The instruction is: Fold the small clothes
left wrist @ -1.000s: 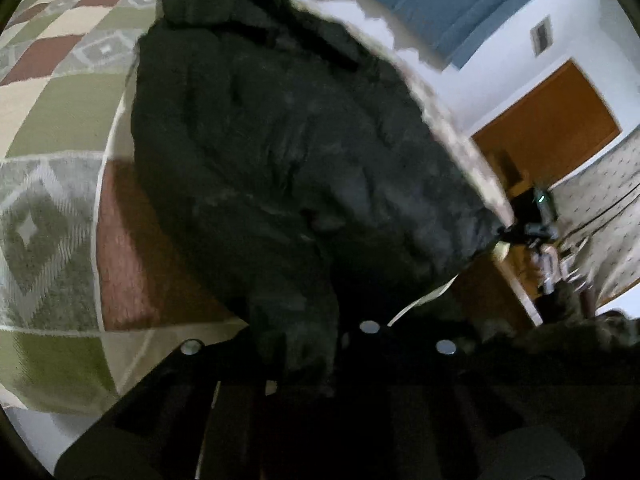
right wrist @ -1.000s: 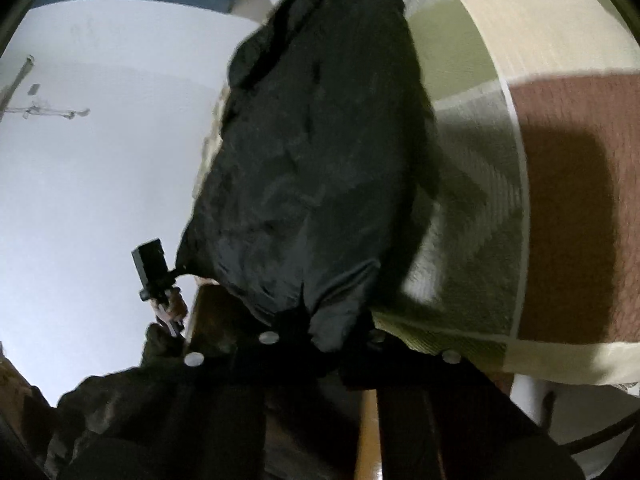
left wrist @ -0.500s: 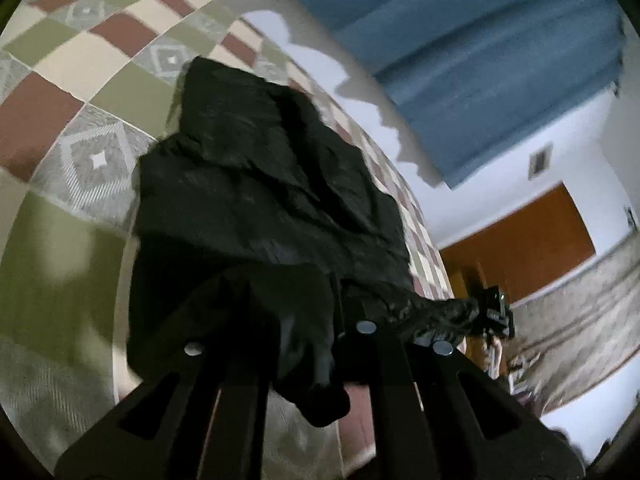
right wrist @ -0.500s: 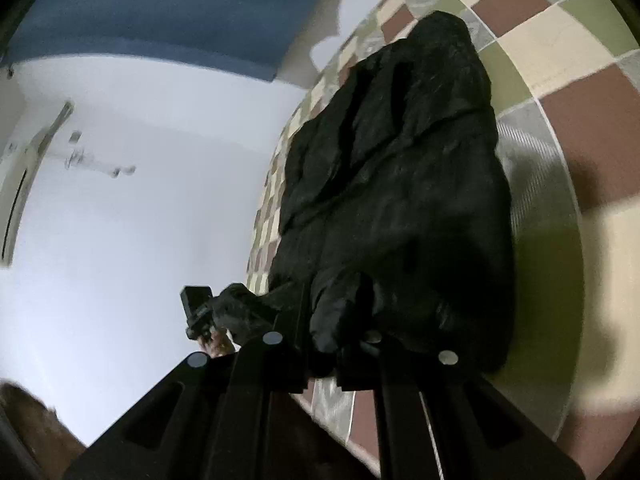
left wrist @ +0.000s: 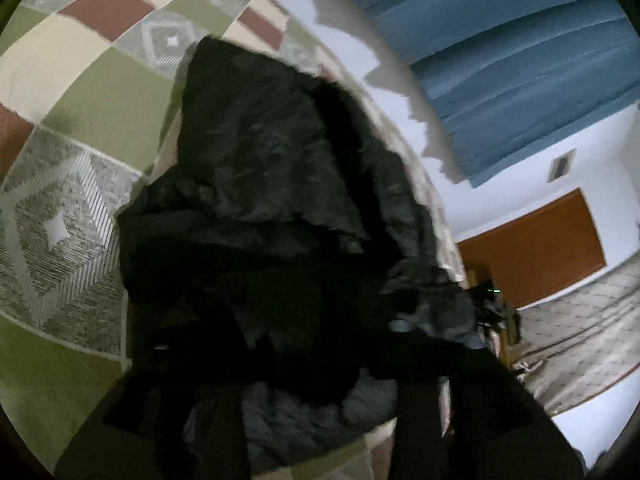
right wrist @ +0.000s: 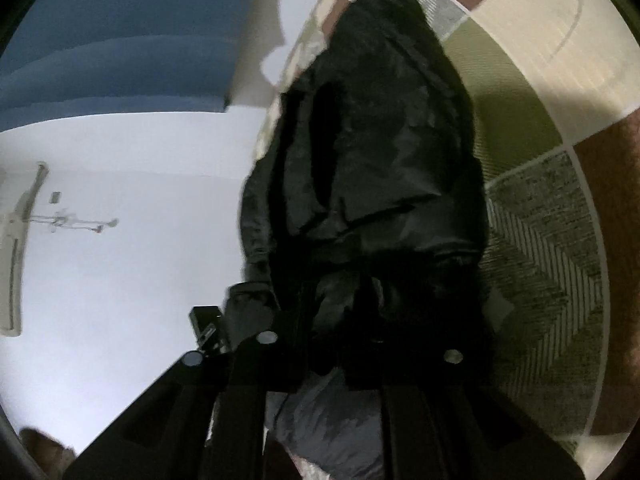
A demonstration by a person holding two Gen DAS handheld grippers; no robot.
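A small black padded jacket (left wrist: pixel 280 208) lies on a checked quilt (left wrist: pixel 80 92); its near hem is lifted and carried over the body. My left gripper (left wrist: pixel 320 364) is shut on the jacket's hem, its fingers buried in dark fabric. In the right wrist view the same jacket (right wrist: pixel 380 152) stretches away from me, and my right gripper (right wrist: pixel 352 344) is shut on the other corner of the hem. The right gripper also shows at the jacket's far corner in the left wrist view (left wrist: pixel 490 308), and the left gripper in the right wrist view (right wrist: pixel 208 326).
The quilt (right wrist: pixel 552 208) has green, cream, brown and grey diamond squares. A blue curtain (left wrist: pixel 500 60), white wall and brown door (left wrist: pixel 532 248) lie beyond the bed's right side. A patterned carpet (left wrist: pixel 580 344) covers the floor.
Both grippers have lifted the jacket's near hem and carried it forward over the body, so the jacket is now doubled and looks shorter. The grips have not changed.
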